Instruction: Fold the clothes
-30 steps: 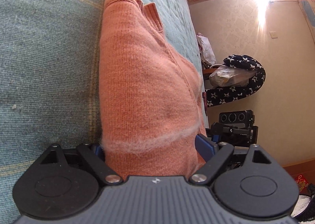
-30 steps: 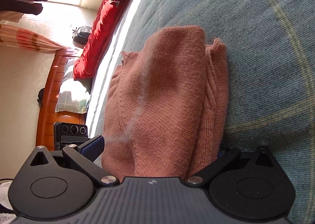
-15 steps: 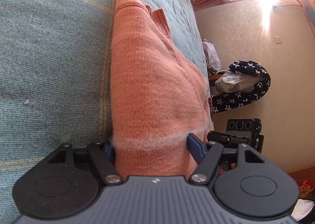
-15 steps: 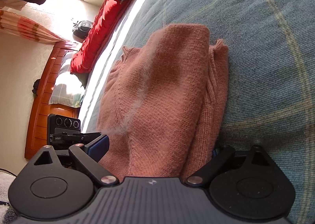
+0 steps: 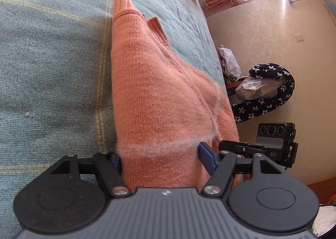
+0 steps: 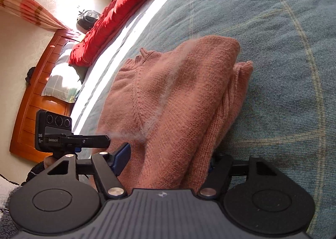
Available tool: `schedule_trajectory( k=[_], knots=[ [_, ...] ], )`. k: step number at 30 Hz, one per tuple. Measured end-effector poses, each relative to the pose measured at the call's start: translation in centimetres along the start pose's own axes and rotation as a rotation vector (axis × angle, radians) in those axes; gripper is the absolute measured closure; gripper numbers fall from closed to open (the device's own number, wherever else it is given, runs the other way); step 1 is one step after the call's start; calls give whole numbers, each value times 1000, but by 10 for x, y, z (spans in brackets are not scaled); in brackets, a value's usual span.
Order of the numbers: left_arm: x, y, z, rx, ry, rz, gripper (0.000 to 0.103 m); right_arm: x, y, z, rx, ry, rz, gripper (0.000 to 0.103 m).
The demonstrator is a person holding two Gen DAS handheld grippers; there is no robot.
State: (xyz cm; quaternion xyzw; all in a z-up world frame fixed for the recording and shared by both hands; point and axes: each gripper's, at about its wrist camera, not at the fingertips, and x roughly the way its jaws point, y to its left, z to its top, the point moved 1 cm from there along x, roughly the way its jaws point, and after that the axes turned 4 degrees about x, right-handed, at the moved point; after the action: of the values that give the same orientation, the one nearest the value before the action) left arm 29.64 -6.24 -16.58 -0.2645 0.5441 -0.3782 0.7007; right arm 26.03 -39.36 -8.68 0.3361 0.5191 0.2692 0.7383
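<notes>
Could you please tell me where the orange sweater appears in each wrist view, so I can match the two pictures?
Left wrist: the orange sweater fills the centre, narrowing towards the top.
Right wrist: the orange sweater sits centre, folded edge to the right.
Shared landmark: the blue-green bedspread beneath it.

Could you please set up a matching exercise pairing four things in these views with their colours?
Things:
1. sweater
2. bedspread
3. quilt
4. headboard

Colours:
a. bright red
b. orange-brown wood
c. salmon pink knit
d. blue-green with pale yellow lines

Pairs: 1-c, 2-d, 3-a, 4-b
</notes>
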Motion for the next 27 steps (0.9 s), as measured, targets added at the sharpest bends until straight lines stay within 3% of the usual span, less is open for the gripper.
schedule_trajectory(
  k=[6, 11, 27],
  knots=[
    [-23, -9, 5, 26, -73, -9, 41, -6, 24, 6, -70, 1, 3, 32],
    [-51, -7, 7, 40, -140, 38, 41, -2, 40, 11, -141, -1, 1, 53],
    [-184, 33, -15, 14, -371, 188, 41, 91, 148, 46, -341, 124, 121, 53]
  ],
)
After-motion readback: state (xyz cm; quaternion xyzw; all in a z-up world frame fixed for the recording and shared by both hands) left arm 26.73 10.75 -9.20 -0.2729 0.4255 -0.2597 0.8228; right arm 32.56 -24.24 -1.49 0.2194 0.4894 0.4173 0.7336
